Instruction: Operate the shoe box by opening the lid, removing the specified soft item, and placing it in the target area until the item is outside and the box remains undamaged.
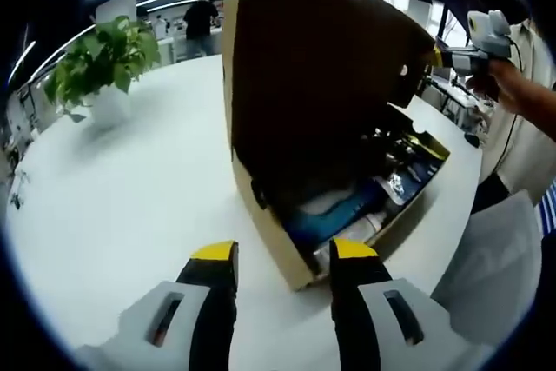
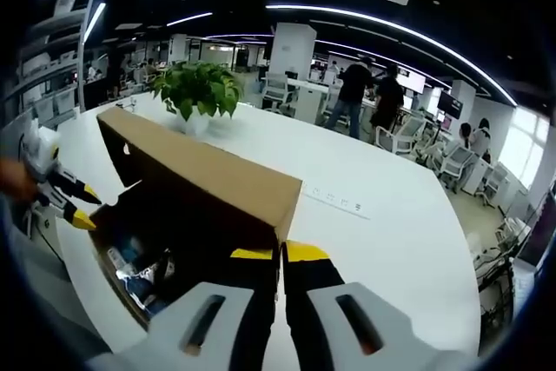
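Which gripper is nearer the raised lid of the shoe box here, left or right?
Right. The right gripper is shut on the lid at its edge, holding it up. The left gripper is open, apart from the lid, at the box's lower corner.

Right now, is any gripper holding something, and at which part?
The right gripper is shut on the free edge of the shoe box's raised lid. The left gripper is open and holds nothing, near the box.
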